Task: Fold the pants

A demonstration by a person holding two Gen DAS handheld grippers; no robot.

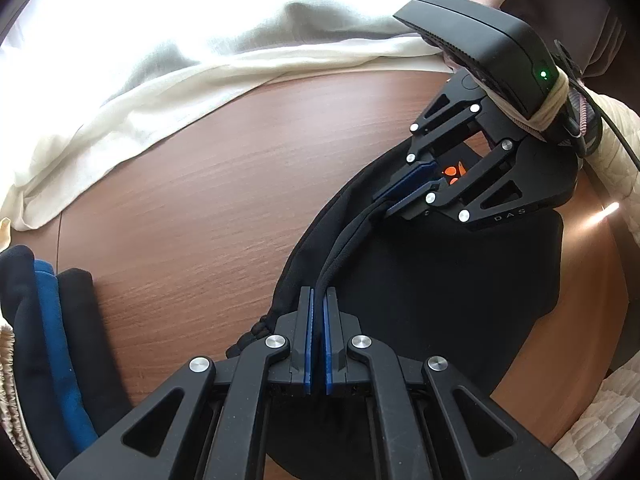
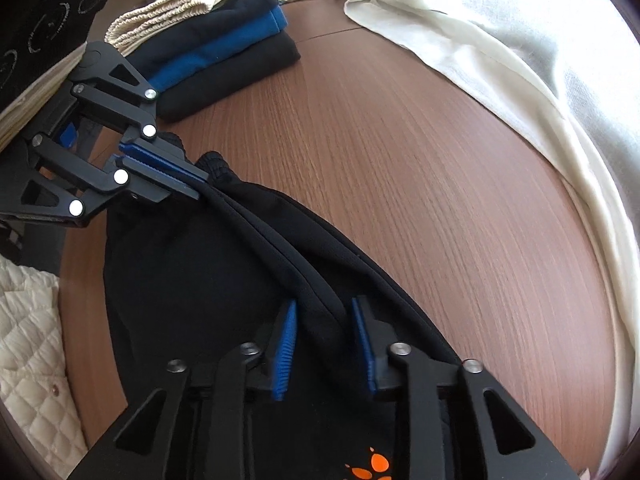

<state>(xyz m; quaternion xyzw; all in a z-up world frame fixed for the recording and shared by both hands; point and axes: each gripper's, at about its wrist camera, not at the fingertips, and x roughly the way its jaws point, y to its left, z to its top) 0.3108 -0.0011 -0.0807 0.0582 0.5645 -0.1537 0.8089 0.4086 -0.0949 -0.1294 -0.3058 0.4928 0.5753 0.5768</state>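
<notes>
Ok, left to right. Folded stack (image 1: pixel 48 320) of navy, blue and black clothes sits at the far left of the surface (image 1: pixel 220 180), well apart from the pants (image 1: pixel 440 280). Cream cloth (image 1: pixel 120 120) is draped along the far edge.

Pants are black and lie flat on the near part of the surface. A raised ridge of doubled fabric runs between the two grippers. That ridge is the long axis: in the left wrist view it goes diagonally from bottom centre to upper right.

Left gripper (image 1: pixel 319 292): jaws together, clamped on the ridge, pointing steeply down. Right gripper (image 1: pixel 383 203): also pitched steeply down, jaws nipped on the other end of the ridge, facing the left one.

View differences: only the right wrist view shows the gathered elastic end (image 2: pixel 216 164) of the pants just beside the left gripper. It also shows the right gripper's own blue pads (image 2: pixel 285 352) flanking a thick bunch of fabric. Only the left wrist view shows the black box with a green light (image 1: pixel 480 40) strapped above the right gripper, and a quilted cream sleeve (image 1: pixel 616 168) behind it.
</notes>
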